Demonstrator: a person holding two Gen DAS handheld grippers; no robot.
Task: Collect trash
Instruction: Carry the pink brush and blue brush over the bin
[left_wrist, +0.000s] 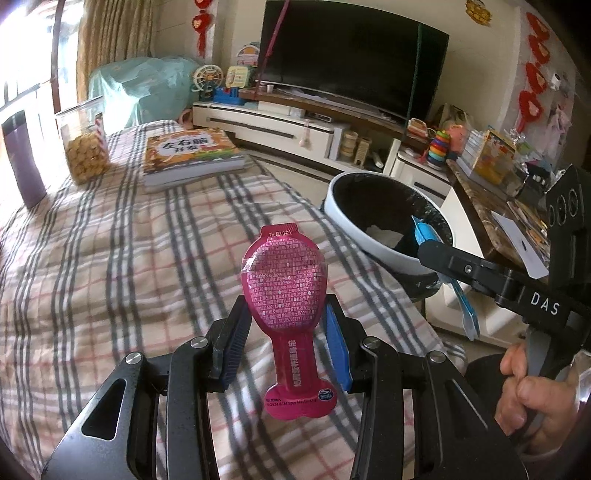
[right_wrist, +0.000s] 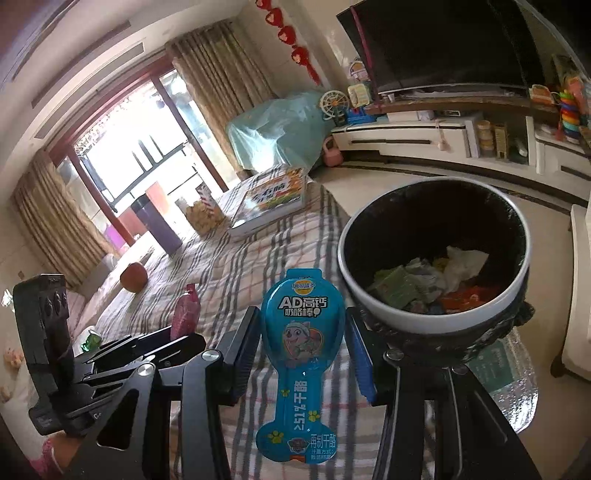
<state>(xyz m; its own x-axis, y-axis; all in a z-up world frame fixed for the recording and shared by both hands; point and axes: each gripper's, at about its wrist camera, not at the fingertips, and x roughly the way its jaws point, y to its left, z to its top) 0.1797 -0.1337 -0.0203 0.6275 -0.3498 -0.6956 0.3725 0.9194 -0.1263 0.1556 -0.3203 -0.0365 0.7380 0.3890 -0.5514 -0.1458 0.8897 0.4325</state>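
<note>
Wrappers held near the bin.
The left tool (left_wrist: 286, 345) is clamped on a shiny pink wrapper (left_wrist: 284, 291) over the checked table (left_wrist: 110, 258). The right tool (right_wrist: 301, 354) pinches a smooth blue wrapper (right_wrist: 301, 332) by the table's right edge. It is best to let go right over the round bin (right_wrist: 369, 295).
</note>
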